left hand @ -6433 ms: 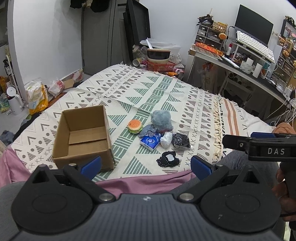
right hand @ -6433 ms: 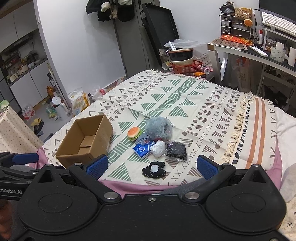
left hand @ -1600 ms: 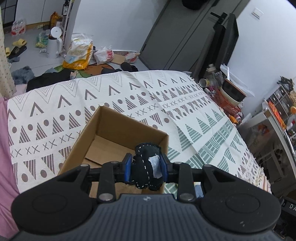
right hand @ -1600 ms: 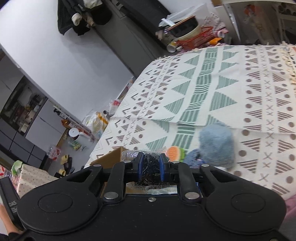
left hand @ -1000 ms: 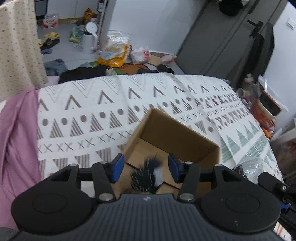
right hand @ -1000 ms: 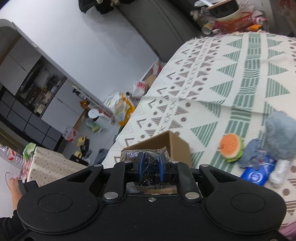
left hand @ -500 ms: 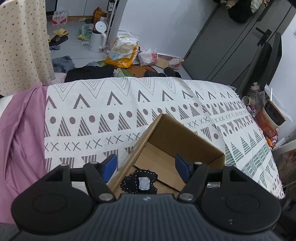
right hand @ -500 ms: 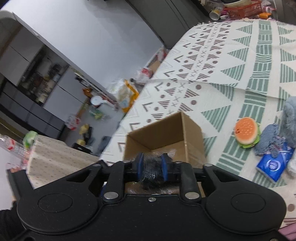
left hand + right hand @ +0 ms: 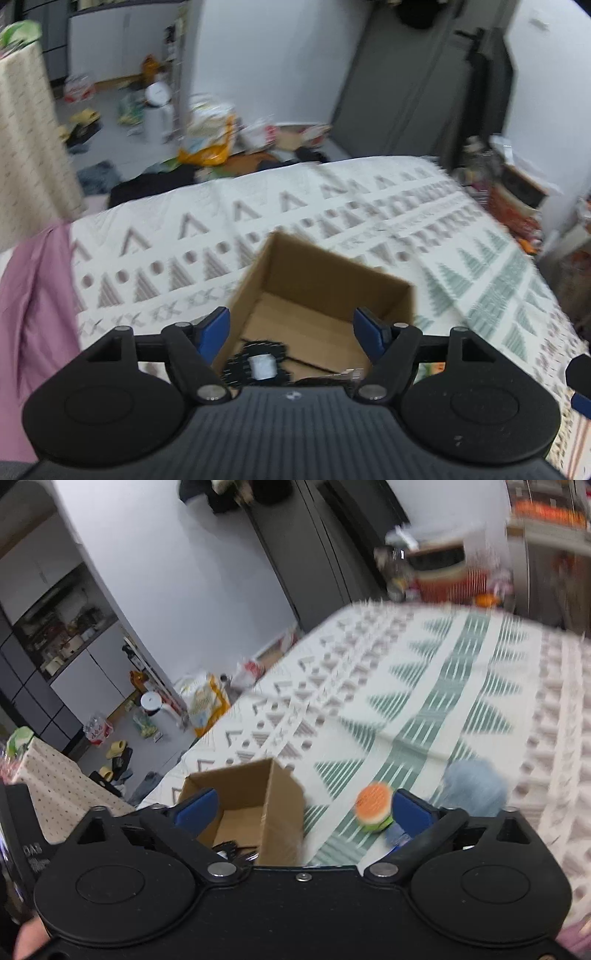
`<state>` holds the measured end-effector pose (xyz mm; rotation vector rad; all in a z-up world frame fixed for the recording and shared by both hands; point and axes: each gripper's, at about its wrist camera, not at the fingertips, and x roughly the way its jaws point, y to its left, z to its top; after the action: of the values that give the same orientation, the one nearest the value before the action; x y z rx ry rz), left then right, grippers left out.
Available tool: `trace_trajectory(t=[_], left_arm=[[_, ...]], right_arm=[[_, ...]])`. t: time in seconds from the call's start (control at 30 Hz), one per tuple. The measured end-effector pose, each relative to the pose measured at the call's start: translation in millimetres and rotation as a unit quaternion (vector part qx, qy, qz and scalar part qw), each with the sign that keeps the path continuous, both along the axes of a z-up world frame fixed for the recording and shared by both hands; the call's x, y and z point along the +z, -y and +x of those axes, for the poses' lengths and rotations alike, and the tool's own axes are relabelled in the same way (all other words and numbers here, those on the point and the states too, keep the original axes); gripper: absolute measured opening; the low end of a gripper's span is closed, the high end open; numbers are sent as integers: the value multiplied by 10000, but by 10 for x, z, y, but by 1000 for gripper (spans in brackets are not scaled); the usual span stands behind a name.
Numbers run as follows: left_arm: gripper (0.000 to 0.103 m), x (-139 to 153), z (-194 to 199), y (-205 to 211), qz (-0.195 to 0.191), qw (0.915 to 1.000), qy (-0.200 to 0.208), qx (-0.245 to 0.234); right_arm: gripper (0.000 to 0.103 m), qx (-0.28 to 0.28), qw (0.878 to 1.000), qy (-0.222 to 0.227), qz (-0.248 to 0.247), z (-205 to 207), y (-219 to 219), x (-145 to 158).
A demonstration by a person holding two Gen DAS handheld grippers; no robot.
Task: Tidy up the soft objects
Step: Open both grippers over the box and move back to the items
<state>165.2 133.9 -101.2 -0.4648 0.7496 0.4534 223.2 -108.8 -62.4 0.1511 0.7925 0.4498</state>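
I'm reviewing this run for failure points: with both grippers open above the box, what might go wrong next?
The burger toy lies close to the cardboard box, so the right gripper might knock the box wall while reaching for it. The light box may slide on the patterned blanket. The black patch sits near the box's near wall, under the left gripper; a low withdrawal might snag it.

Patterned bed [image 9: 388, 206]: cardboard box [image 9: 332, 280], burger toy [image 9: 373, 806], seemingly plush [image 9: 474, 786].
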Motion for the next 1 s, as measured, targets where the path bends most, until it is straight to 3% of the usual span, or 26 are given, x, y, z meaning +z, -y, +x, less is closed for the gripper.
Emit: trace_trajectory(t=[0.2,0.4,0.5,0.67,1.0], left_arm=[[73,121,25,254,194,9987,233,-409],[73,235,79,486,143,9960,362,-799],[73,308,87,603,-10,9926,531,-1090],[73,401,136,850,173,9883,548,-1410],[73,380,326,1205,206,9819,159,-1875]], right_arm=[[103,-203,9988,278,343,-3,458,102],[103,-339,9969,678,227,-51,800,160],[103,-413,9967,620,317,-34,963,168],[103,-586,9962,647,25,-19,1126,148],[103,-1019,9926,218,619,91,1511,-155]])
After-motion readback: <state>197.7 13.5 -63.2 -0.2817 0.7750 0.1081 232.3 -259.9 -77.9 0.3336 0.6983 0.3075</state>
